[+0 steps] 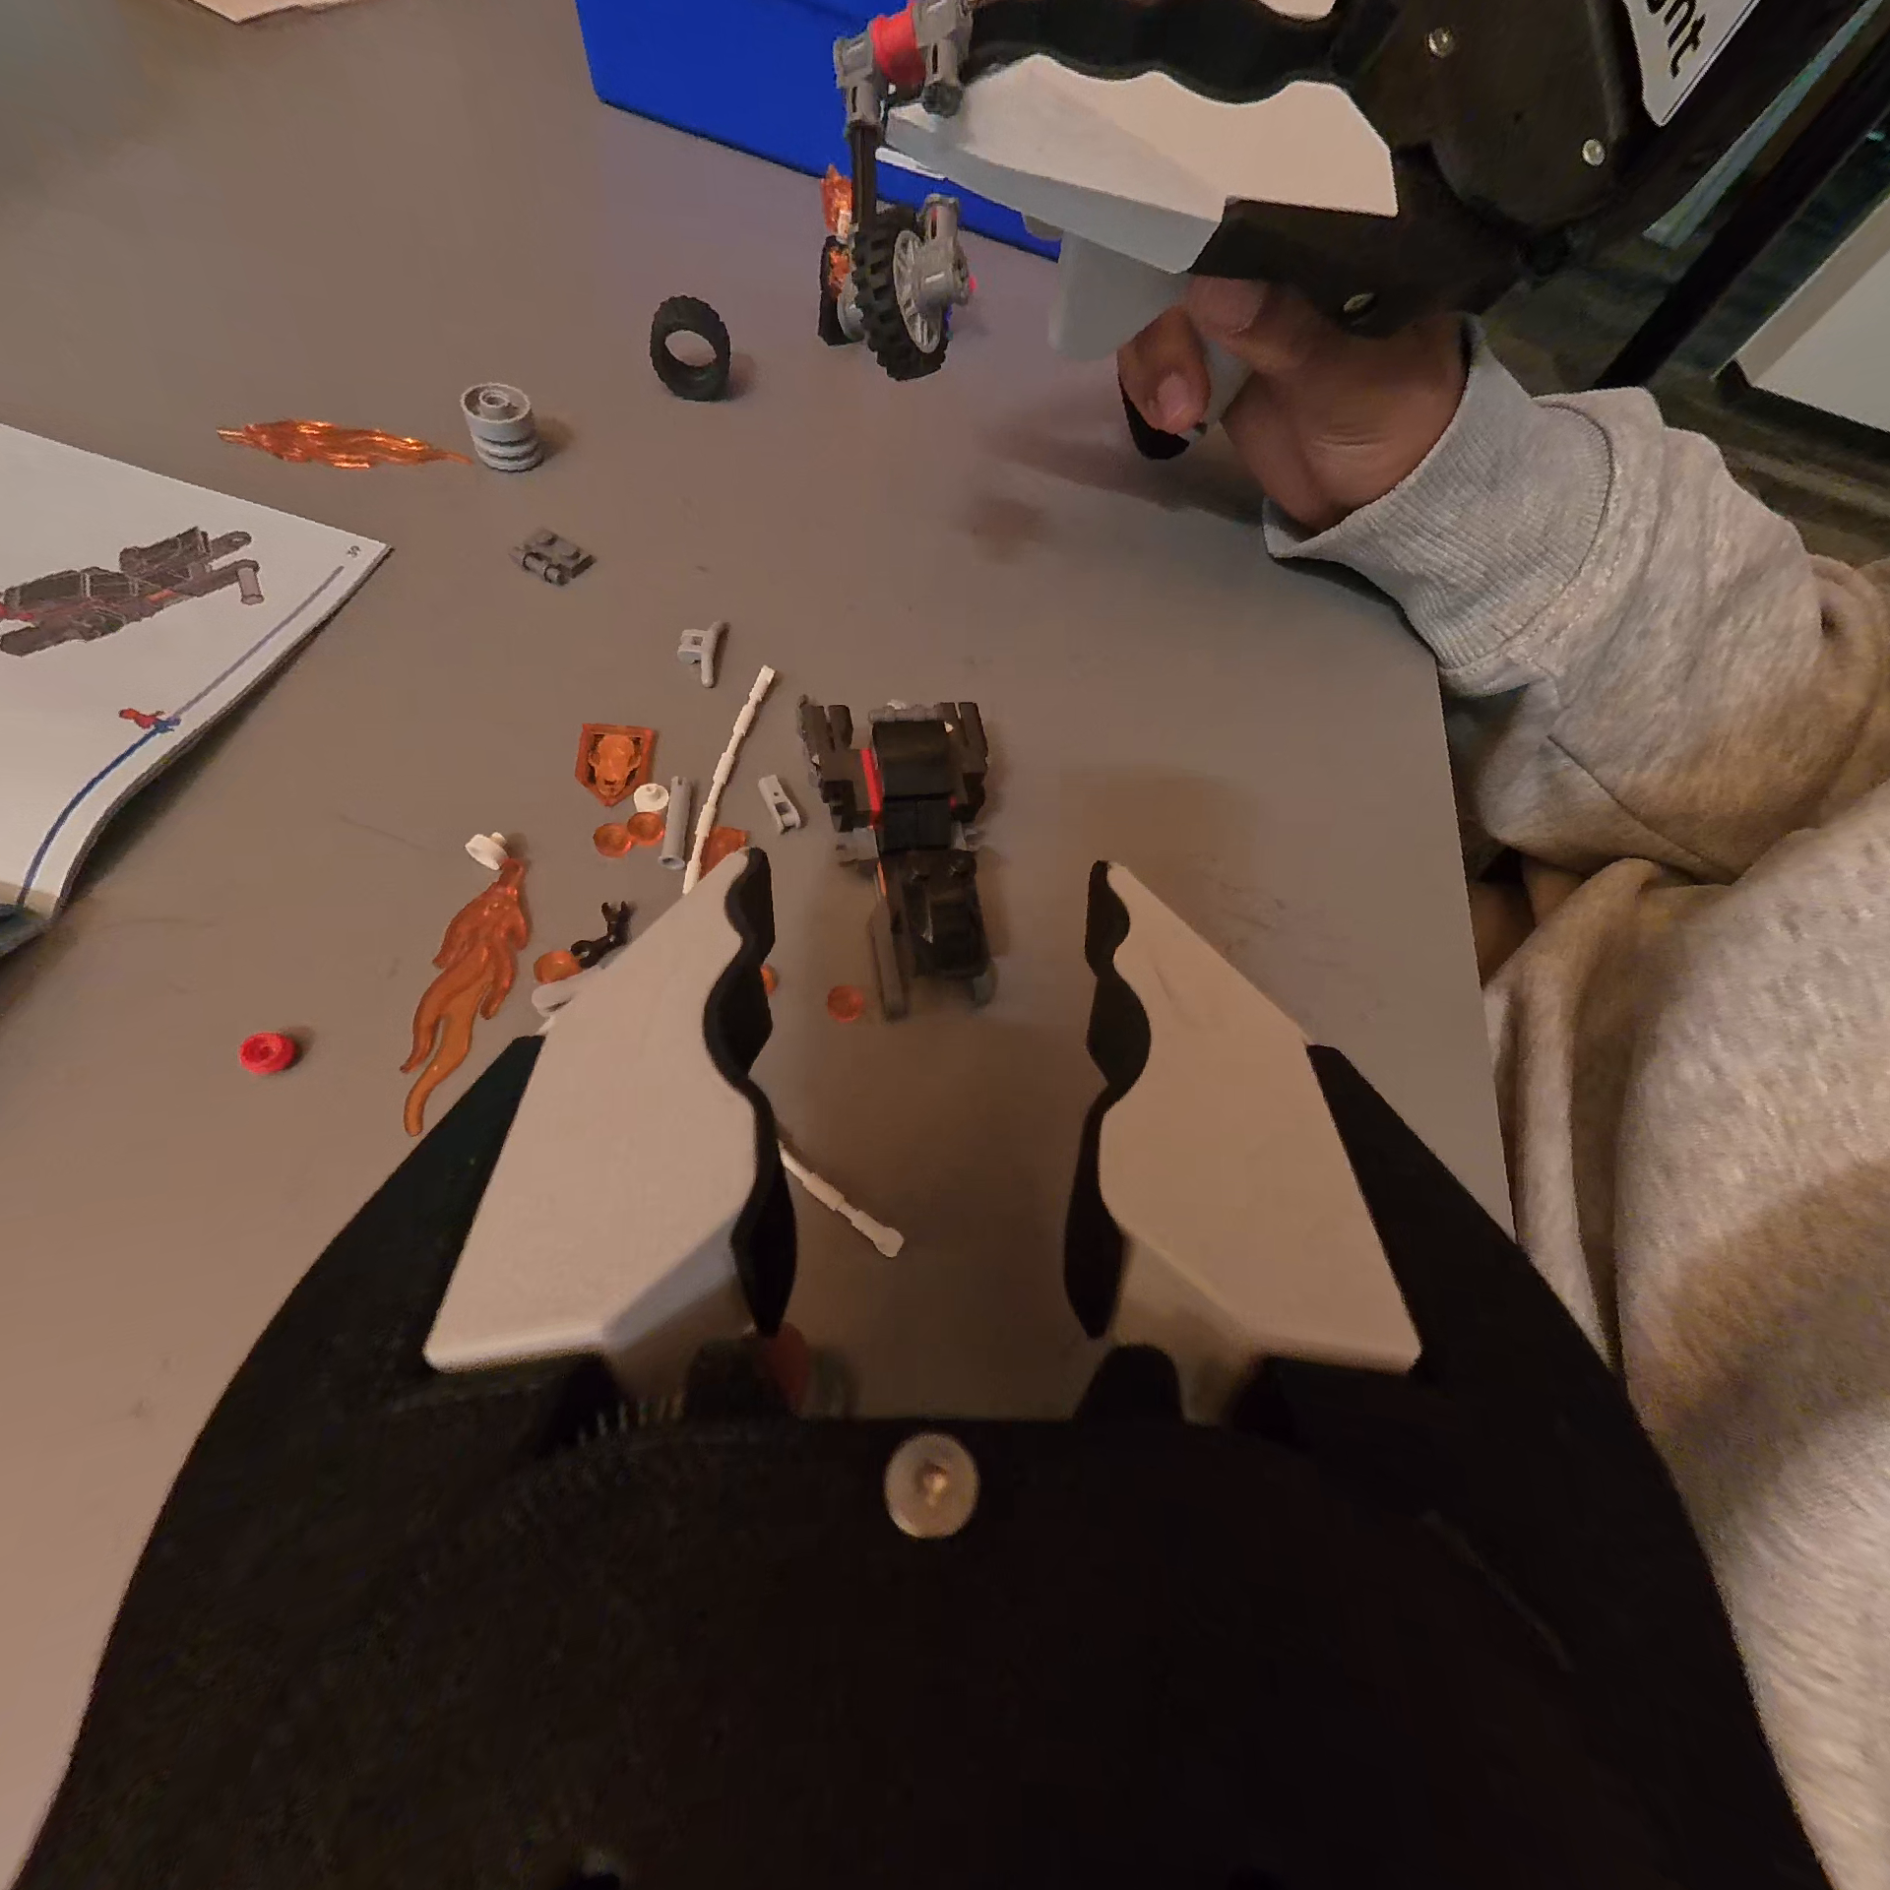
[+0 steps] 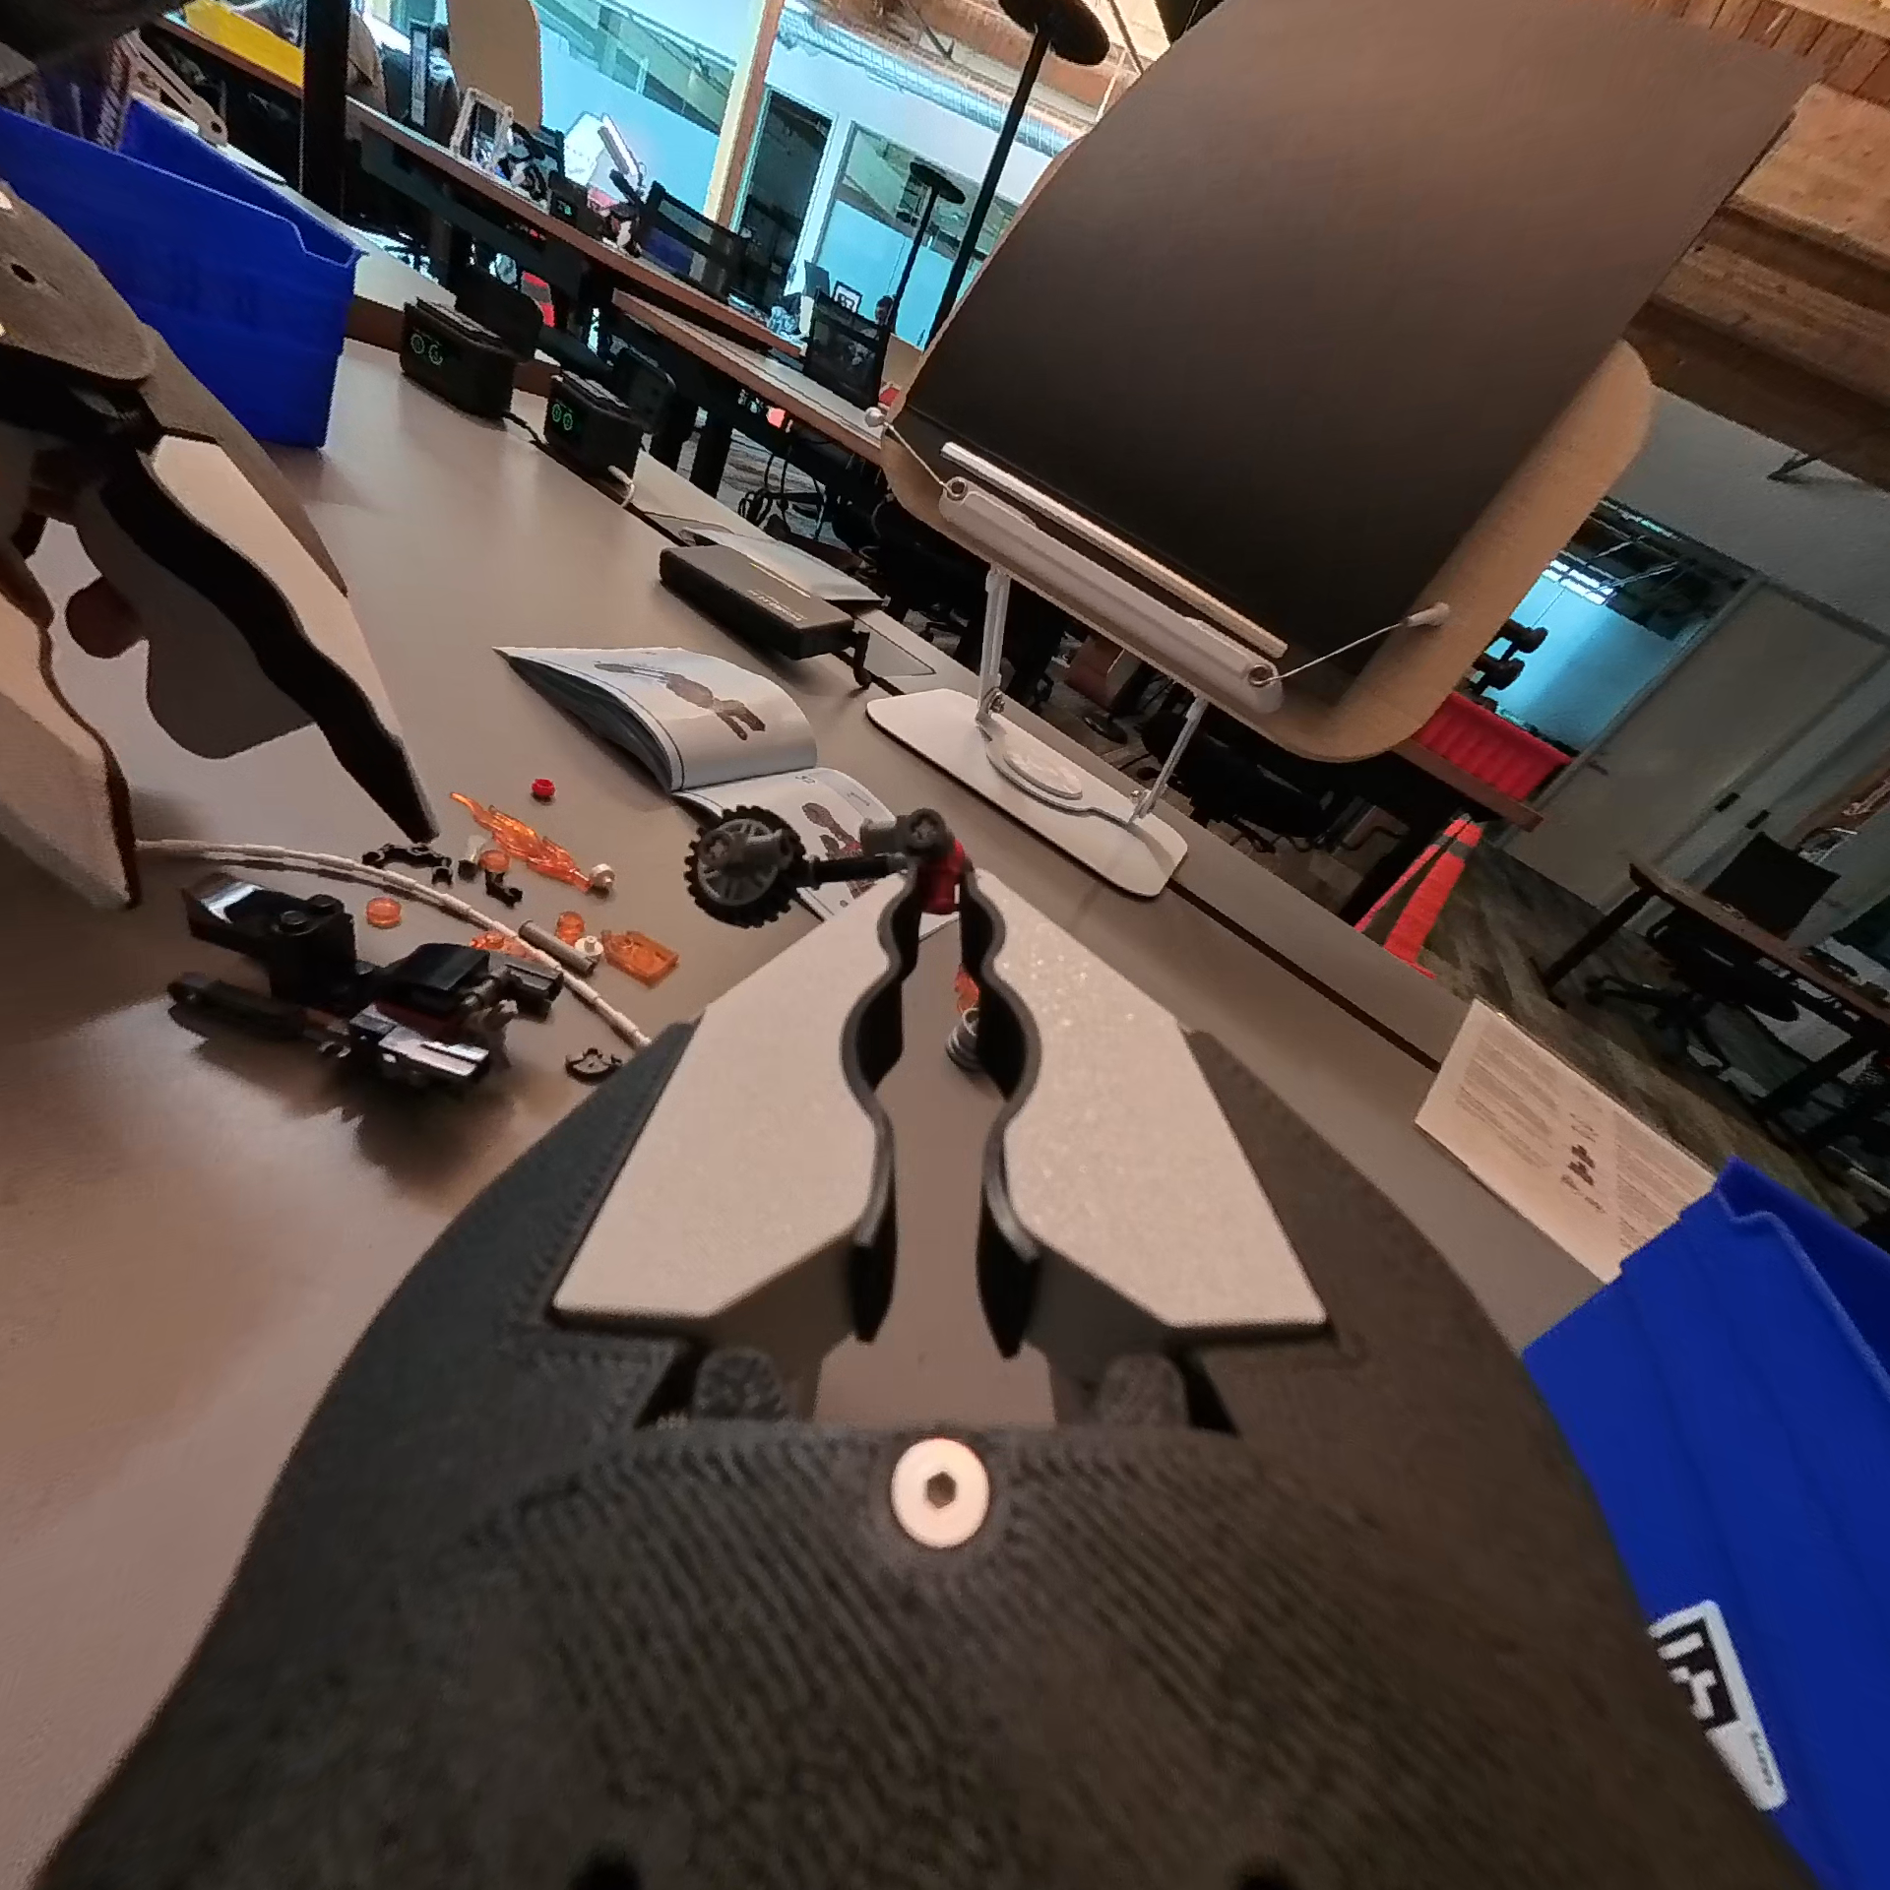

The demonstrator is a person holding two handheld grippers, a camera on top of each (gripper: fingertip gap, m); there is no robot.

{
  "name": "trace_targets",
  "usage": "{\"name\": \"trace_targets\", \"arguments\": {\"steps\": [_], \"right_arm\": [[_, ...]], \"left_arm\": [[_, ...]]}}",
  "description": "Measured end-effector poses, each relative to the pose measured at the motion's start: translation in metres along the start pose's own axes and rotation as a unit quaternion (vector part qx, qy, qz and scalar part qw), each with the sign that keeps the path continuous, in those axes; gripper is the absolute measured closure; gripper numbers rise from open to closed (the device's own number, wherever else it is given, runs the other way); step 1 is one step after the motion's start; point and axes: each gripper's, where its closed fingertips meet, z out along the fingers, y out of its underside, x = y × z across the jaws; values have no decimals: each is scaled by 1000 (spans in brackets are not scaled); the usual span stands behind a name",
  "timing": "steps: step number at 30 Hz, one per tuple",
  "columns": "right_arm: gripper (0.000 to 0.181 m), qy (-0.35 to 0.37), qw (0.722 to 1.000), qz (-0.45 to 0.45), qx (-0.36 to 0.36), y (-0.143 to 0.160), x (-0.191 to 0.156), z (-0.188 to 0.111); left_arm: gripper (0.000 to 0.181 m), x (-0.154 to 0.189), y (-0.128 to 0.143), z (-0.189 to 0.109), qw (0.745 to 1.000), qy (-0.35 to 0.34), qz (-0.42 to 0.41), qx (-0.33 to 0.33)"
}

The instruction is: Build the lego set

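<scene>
Grey tabletop (image 1: 307,205) under me, open office behind, and parts scattered through the middle of the left wrist view. My left gripper (image 1: 926,869) hangs with its jaws spread wide and nothing between them. Dead ahead of that gap, just beyond the tips, lies the black motorcycle body (image 1: 915,818), its long axis running straight away from me, in line with the fingers, so I'd judge a short push forward brings the jaws along both its flanks. It's plainly the left gripper's to take; the right one is well off, upper right of that frame.

Over on the right, my right gripper (image 2: 936,890) has its jaws nearly closed, pinching the red and grey joint of the front fork with wheel (image 2: 808,859), held off the table, wheel out to the left. A loose black tyre (image 1: 690,348), a grey hub (image 1: 501,424), orange flame pieces (image 1: 465,982) and the instruction booklet (image 1: 133,655) sit centre and left.
</scene>
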Motion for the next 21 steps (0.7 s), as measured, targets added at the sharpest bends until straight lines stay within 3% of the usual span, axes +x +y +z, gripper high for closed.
{"name": "trace_targets", "arguments": {"steps": [13, 21], "right_arm": [[176, -9, 1000, 1, -6, 3, -3, 2], [176, -105, 994, 7, -26, 13, -36, 6]], "left_arm": [[128, -5, 11, 8, 998, -31, 12, -47], [132, -8, 12, 7, 998, -34, 1, -44]]}}
